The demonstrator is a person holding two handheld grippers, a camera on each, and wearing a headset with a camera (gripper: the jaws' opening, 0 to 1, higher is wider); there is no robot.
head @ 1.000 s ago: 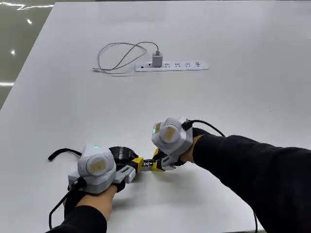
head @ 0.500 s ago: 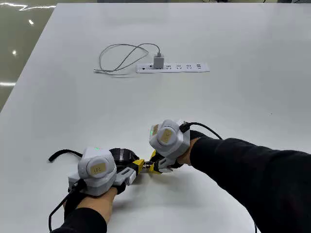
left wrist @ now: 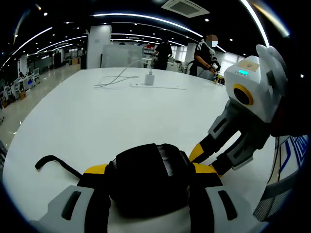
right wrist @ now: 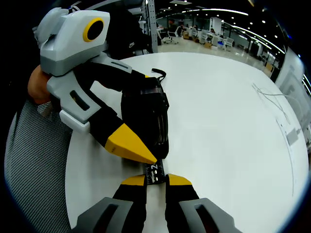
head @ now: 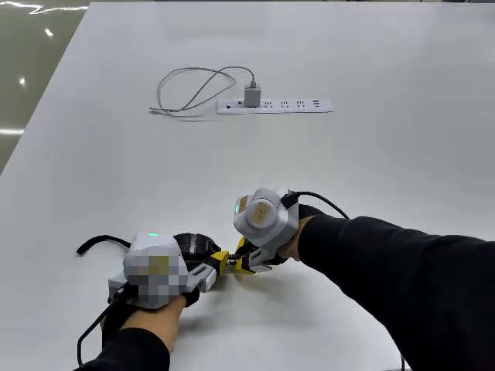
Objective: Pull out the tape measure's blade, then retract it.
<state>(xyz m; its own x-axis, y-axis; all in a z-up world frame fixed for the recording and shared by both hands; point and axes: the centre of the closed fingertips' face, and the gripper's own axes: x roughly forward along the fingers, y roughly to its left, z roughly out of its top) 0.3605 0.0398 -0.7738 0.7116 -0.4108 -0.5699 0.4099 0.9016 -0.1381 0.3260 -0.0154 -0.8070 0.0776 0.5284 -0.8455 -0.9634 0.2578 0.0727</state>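
The black, rounded tape measure (left wrist: 150, 177) lies on the near left part of the white worktop (head: 371, 154), clamped across its case between the two yellow-tipped jaws of the left claw (left wrist: 150, 170). In the right gripper view the case (right wrist: 146, 119) sits just ahead of the right claw (right wrist: 155, 180). A short stretch of dark blade (right wrist: 153, 173) with pale numerals runs from the case mouth down between that claw's yellow tips. The right claw is closed on the end of the blade, its jaws nearly touching. Only a little of the blade is out, so the two claws stand tip to tip, almost touching.

A thin black wrist strap (left wrist: 53, 162) curls away from the case onto the worktop, on its left as the head view shows it.

In the head view the left claw (head: 210, 256) points right and the right claw (head: 244, 265) points down and left towards it. Black sleeves run back from both.

Well apart, towards the far side of the worktop, lies a long white power strip (head: 274, 106). A small white charger block (head: 252, 96) is plugged in near its left end, and a looped white cable (head: 189, 89) trails off to the left.
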